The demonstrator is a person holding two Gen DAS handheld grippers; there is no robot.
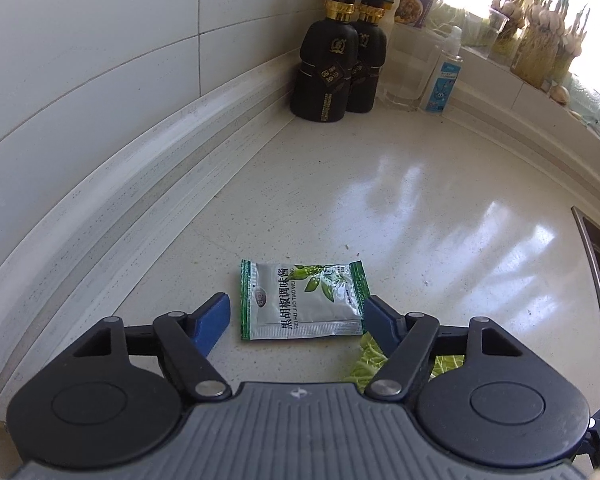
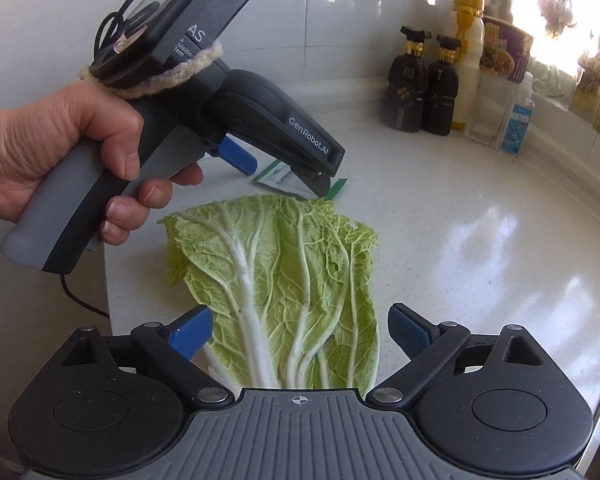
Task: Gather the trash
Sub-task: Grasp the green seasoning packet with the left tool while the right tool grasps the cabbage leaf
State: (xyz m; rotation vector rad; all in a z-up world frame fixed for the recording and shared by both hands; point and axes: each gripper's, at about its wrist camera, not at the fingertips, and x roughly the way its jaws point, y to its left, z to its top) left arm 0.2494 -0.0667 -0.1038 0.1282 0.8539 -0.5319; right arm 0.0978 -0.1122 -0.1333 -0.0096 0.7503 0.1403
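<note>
The left gripper [image 1: 296,316] is held low over the worktop [image 1: 440,208], its blue fingers [image 1: 214,320] spread to either side of a sachet [image 1: 302,302]. The left finger is seen apart from the sachet; the right one is at its edge (whether it touches cannot be told). The sachet lies flat, silver and green. The right gripper [image 2: 300,336] is open too, with a cabbage leaf [image 2: 284,280] lying flat between its fingers and not pinched. The leaf's far tip lies just beside the sachet. A hand [image 2: 60,152] is seen around the left gripper's handle. Two black bottles [image 1: 340,60] are stood in the far corner.
</note>
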